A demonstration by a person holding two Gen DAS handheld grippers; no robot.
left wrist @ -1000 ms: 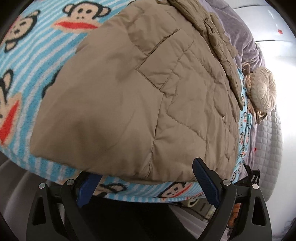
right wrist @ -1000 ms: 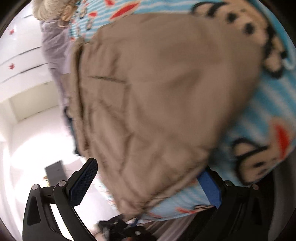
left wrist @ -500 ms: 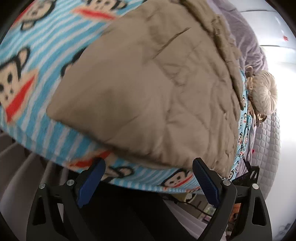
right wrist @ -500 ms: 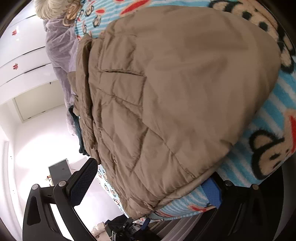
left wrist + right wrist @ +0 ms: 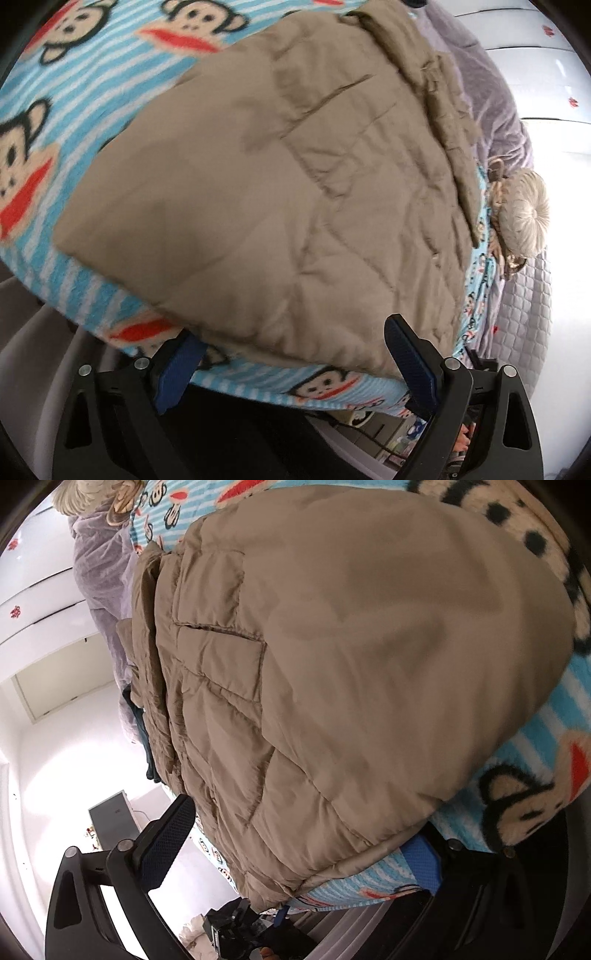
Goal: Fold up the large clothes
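Both the left gripper (image 5: pixel 295 363) and right gripper (image 5: pixel 295 849) were spread, apparently empty; the quilted jacket (image 5: pixel 280 192) (bulky, slippery-looking) could be pinched too shallowly and slip.

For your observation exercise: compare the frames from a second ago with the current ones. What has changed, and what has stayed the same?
Little changed. Both grippers drifted along the bed's near edge, so each view of the tan quilted jacket shifted slightly. Nothing was gripped or released: the left gripper and right gripper stay open. The jacket stays flat on the monkey-print blanket.
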